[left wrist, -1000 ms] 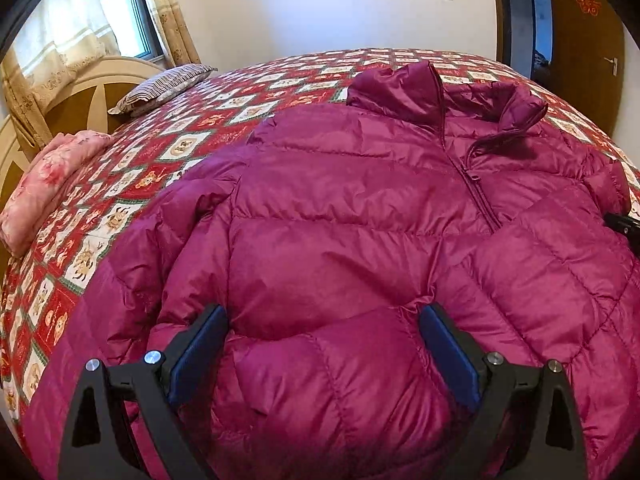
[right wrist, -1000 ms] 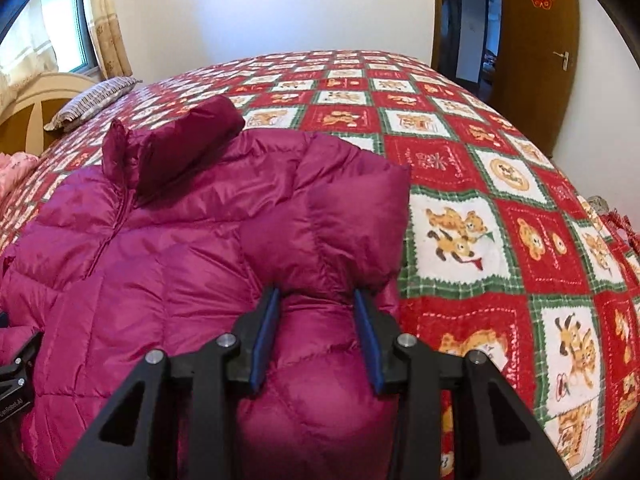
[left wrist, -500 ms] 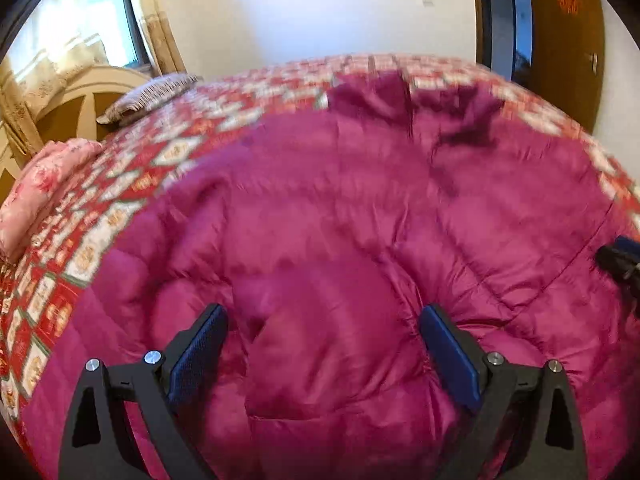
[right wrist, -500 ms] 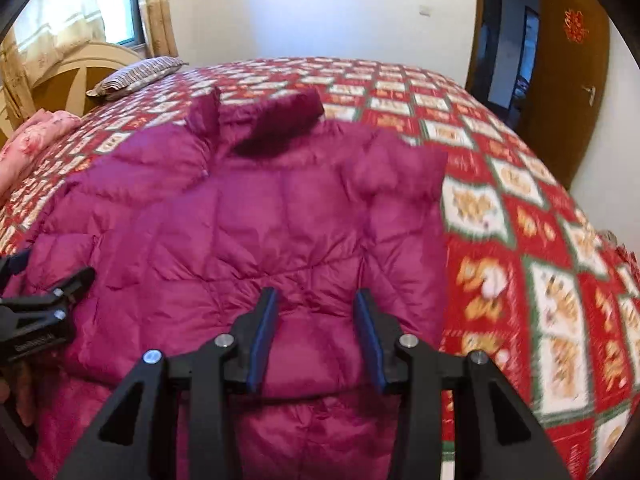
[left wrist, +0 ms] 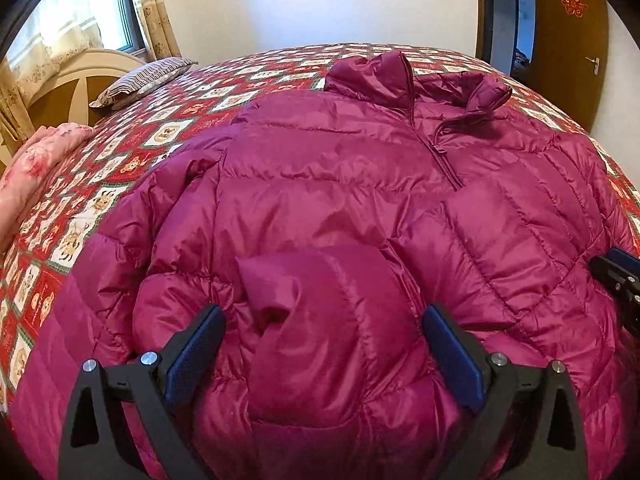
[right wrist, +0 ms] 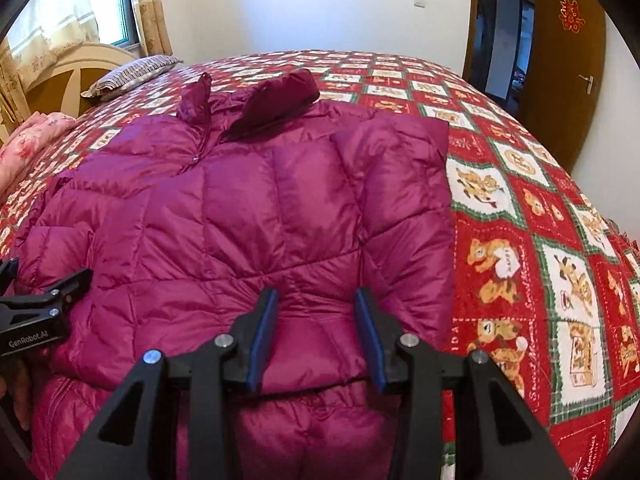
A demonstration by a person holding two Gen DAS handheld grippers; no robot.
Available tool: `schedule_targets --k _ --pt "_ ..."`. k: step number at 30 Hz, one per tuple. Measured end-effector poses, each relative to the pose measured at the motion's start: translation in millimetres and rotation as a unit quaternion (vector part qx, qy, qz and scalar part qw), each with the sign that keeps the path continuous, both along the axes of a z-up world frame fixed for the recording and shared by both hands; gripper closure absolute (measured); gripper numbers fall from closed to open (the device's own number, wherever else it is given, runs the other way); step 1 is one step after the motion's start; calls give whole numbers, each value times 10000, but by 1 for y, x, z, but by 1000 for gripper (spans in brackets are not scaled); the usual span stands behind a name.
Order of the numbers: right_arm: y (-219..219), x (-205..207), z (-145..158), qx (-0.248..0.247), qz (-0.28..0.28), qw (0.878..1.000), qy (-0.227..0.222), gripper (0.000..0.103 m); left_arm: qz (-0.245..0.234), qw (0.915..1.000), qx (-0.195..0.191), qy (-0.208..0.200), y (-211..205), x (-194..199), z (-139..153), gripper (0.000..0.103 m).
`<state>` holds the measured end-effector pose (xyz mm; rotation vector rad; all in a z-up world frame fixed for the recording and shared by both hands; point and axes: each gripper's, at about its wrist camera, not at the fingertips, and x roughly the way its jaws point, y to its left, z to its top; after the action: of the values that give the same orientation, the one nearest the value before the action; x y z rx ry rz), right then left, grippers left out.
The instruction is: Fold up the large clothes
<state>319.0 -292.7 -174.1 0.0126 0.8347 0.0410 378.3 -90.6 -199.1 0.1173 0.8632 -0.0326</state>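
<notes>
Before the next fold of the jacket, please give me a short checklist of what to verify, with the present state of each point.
1. Jacket lies on the bed cover, collar away from the cameras: ok.
2. Right sleeve is folded over the body: ok.
3. Left sleeve is folded in flat: not ok, its cuff is bunched up.
4. Right hand-held gripper holds fabric: ok, padding fills the gap.
5. Left hand-held gripper really pinches the sleeve: cannot tell, its jaws stand wide.
6. Zip is closed to the hem: cannot tell.
</notes>
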Motion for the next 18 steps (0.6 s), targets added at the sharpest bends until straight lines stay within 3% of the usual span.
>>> schedule_targets --k 18 --pt "8 2 -2 -329 -8 9995 33 59 -1 10000 -43 79 2 4 -3 1"
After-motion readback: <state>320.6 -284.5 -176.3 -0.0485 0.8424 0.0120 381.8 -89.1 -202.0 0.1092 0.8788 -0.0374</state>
